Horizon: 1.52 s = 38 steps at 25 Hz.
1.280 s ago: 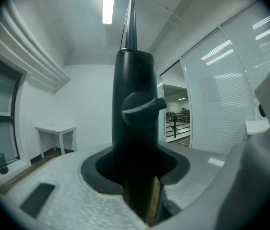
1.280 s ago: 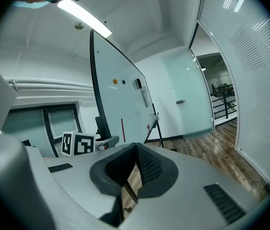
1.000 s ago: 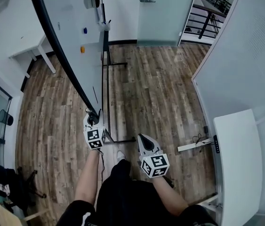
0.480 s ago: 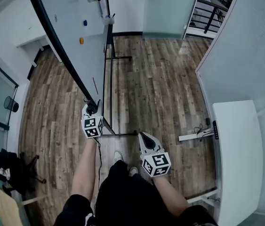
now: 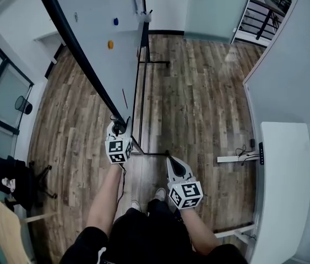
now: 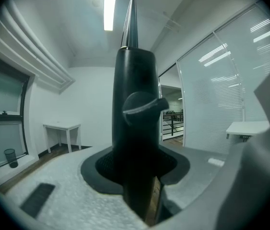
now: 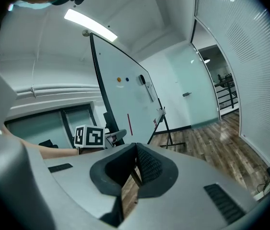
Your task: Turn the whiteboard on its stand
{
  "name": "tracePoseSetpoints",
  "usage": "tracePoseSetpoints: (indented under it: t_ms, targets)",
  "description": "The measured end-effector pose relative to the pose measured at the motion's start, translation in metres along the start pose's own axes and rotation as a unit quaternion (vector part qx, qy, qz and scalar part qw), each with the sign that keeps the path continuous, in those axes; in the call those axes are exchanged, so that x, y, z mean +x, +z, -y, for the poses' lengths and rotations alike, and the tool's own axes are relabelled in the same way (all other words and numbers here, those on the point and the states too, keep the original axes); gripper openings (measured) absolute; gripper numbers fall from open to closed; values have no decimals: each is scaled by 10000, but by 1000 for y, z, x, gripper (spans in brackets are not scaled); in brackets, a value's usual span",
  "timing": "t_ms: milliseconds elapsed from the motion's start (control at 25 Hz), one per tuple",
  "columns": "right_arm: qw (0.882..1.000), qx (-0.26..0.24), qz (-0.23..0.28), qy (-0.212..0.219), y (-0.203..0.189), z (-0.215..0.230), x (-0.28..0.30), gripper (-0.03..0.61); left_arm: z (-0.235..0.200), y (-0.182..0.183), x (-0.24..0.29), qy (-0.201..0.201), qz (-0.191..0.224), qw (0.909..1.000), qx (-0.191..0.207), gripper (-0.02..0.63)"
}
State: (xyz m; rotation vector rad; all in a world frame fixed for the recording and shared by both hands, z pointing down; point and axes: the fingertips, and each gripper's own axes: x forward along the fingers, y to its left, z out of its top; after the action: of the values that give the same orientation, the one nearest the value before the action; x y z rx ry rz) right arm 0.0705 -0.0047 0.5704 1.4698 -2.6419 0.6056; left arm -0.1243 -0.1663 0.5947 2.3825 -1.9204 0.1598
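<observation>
The whiteboard (image 5: 91, 21) tilts on its wheeled black stand (image 5: 141, 87), and its black frame edge (image 5: 77, 54) runs down to my left gripper (image 5: 119, 128). That gripper is shut on the frame's near corner; in the left gripper view the black frame (image 6: 132, 80) stands upright between the jaws of the left gripper (image 6: 135, 169). Lower right, my right gripper (image 5: 170, 163) hangs free over the floor, apart from the board. In the right gripper view the right gripper (image 7: 134, 148) has its tips together with nothing between them, and the whiteboard (image 7: 130, 97) and the left gripper's marker cube (image 7: 92, 136) show ahead.
A white desk (image 5: 287, 191) stands at the right beside a glass partition, with a cable (image 5: 241, 150) on the wood floor. A black chair (image 5: 6, 175) and a bin (image 5: 22, 104) are at the left by the windows. Stair railings (image 5: 265, 7) lie at the far right.
Both grippers have moved across the room together with the person. The left gripper keeps its hold on the frame corner, and the chair and windows at the left have come further into view.
</observation>
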Motion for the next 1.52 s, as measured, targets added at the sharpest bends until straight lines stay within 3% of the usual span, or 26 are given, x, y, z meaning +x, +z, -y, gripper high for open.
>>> tracePoseSetpoints:
  t_ms: [480,1240,1520]
  targets:
    - [9992,-112,-16,-377,-25,-40,-23,12,13,-9,-52,-54,4,10000,-28,169]
    - [9932,-205,101,-1139,-74,-143,-129,12,39,-29,-176,-97,-23,9999,-53,172]
    - [9926,-229,65,-1189,-88,-176,-165,12,52,-33,-215,-100,-25,9999,-66,172]
